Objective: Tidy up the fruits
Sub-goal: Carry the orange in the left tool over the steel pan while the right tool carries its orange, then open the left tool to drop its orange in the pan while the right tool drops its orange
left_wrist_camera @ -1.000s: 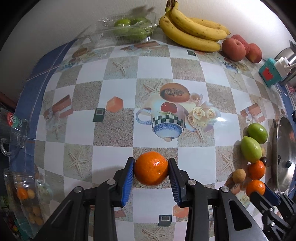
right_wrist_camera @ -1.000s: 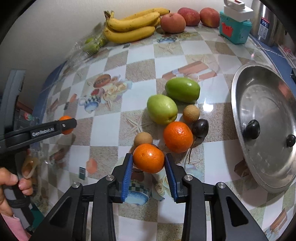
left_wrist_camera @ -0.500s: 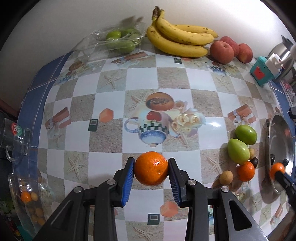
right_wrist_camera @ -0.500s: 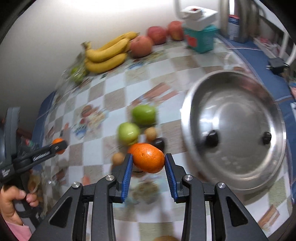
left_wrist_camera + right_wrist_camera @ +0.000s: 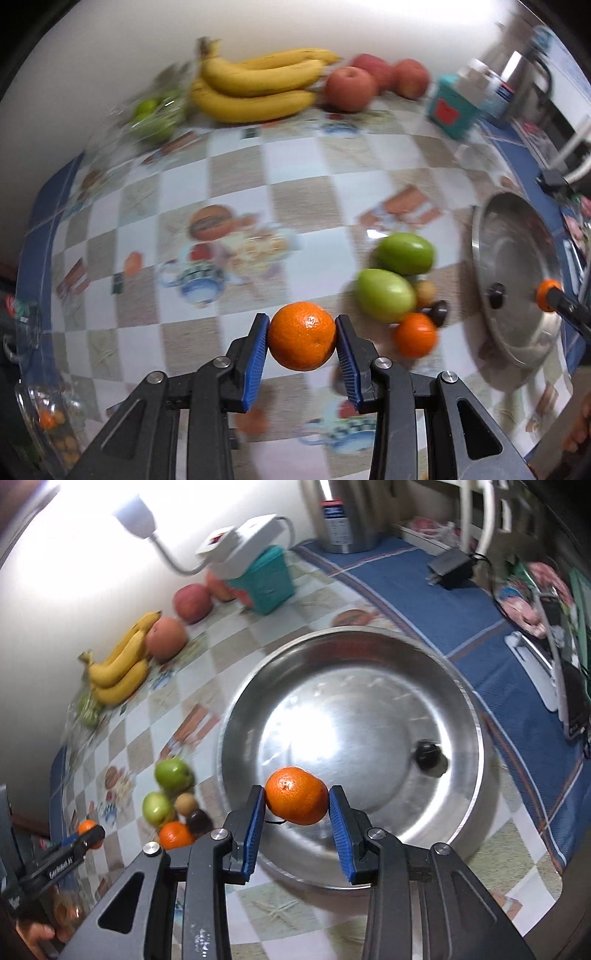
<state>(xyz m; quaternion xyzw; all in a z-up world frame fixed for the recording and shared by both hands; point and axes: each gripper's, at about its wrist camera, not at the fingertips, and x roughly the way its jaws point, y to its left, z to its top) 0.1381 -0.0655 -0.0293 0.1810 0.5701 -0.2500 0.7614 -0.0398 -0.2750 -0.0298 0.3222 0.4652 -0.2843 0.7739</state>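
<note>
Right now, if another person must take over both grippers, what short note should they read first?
Left gripper: shut on an orange, held above the checked tablecloth.
Right gripper: shut on a second orange, held over the steel pan.
On the cloth: a third orange, two green fruits, a small brown fruit and a dark one, clustered left of the pan.
By the wall: bananas and apples.
Done: two oranges picked up; the pan shows only a dark fruit inside.
Left: set down both oranges, then sort the cluster.
</note>
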